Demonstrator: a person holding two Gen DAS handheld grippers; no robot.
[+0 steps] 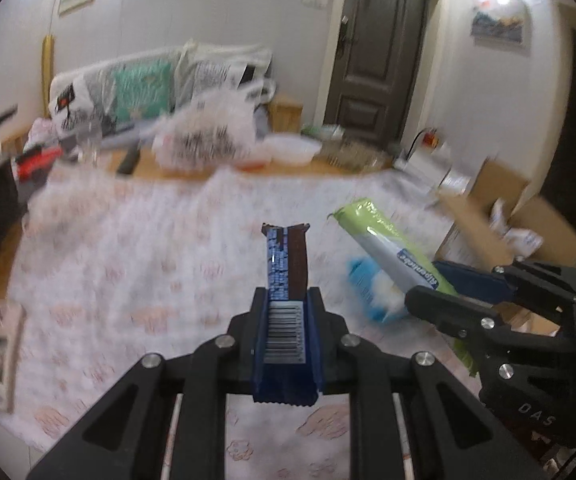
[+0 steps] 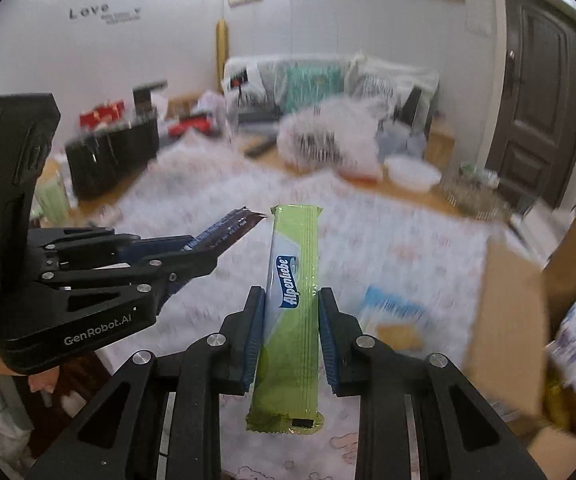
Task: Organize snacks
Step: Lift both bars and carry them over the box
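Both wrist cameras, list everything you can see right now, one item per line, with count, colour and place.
Dark snack bar: one, blue and brown wrapper, clamped in the left gripper.
Green snack stick: one, light green with a blue label, clamped in the right gripper.
Blue-and-white packet: one, lying on the cloth beside the box.
Tablecloth: one, white with a pink print, covering the table.
Cardboard box: one, brown, open, at the table's right edge.
White bowl: one, far edge of the table.
Door: one, dark brown, back wall.
Left gripper: black, blue-lined fingers.
Right gripper: black, blue-lined fingers.
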